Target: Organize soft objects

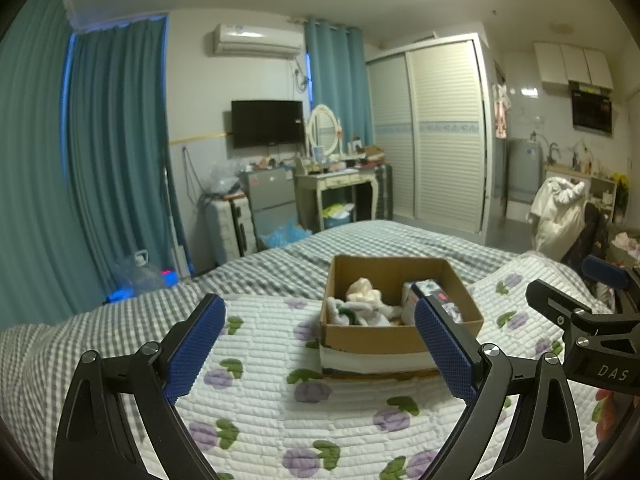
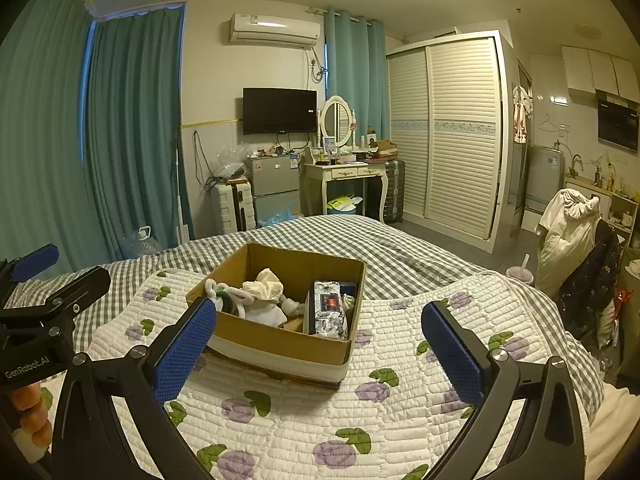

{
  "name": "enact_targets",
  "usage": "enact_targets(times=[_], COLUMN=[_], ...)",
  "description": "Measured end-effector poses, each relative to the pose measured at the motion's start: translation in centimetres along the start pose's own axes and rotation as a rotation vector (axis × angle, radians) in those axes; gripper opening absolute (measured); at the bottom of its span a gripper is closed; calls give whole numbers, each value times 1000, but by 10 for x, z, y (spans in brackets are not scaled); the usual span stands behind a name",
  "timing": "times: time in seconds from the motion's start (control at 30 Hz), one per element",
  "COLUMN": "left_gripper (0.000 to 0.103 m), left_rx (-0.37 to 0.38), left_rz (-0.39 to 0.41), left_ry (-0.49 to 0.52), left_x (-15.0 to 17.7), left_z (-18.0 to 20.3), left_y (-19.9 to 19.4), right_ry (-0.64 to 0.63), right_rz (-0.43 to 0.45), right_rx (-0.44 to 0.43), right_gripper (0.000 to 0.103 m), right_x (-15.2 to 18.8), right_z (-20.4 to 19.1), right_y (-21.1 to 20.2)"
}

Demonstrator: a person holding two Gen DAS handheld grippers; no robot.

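Observation:
A brown cardboard box point(image 1: 372, 338) point(image 2: 280, 340) sits on a white quilt with purple flowers point(image 1: 280, 400) point(image 2: 320, 420) on the bed. Inside lie white and cream soft items point(image 1: 366, 304) point(image 2: 264, 296) and a wrapped printed pack point(image 1: 430, 296) point(image 2: 328, 312) at the box's right side. My left gripper point(image 1: 320, 328) is open and empty, held above the quilt just before the box. My right gripper point(image 2: 320, 334) is open and empty, to the right of the left one, also short of the box. Each gripper shows at the edge of the other's view.
The bed has a grey checked sheet point(image 1: 280, 264) point(image 2: 400, 248). Beyond it stand a dressing table with mirror point(image 2: 344, 168), a small fridge point(image 2: 276, 184), a suitcase point(image 2: 232, 208), a wall television point(image 2: 280, 110) and a louvred wardrobe point(image 2: 448, 132). A chair draped with clothes point(image 2: 572, 232) is at the right.

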State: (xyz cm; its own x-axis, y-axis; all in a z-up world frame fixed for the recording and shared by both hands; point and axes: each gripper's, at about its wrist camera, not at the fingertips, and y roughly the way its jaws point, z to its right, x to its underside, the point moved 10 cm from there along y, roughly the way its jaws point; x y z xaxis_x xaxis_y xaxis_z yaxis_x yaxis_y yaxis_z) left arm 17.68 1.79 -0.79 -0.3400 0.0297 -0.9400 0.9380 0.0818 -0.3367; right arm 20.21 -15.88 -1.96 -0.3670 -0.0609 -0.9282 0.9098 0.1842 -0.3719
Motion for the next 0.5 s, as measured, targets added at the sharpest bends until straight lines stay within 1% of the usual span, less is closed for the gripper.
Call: enact_targets(times=[0.5], left_gripper=[97], left_rx=[1], left_rz=[0], left_ry=[-2], left_x=[0], left_z=[0], left_y=[0], right_ry=[-2], right_rz=[-8], right_rx=[-1], right_gripper=[103], right_x=[0], right_z=[-1], right_y=[0])
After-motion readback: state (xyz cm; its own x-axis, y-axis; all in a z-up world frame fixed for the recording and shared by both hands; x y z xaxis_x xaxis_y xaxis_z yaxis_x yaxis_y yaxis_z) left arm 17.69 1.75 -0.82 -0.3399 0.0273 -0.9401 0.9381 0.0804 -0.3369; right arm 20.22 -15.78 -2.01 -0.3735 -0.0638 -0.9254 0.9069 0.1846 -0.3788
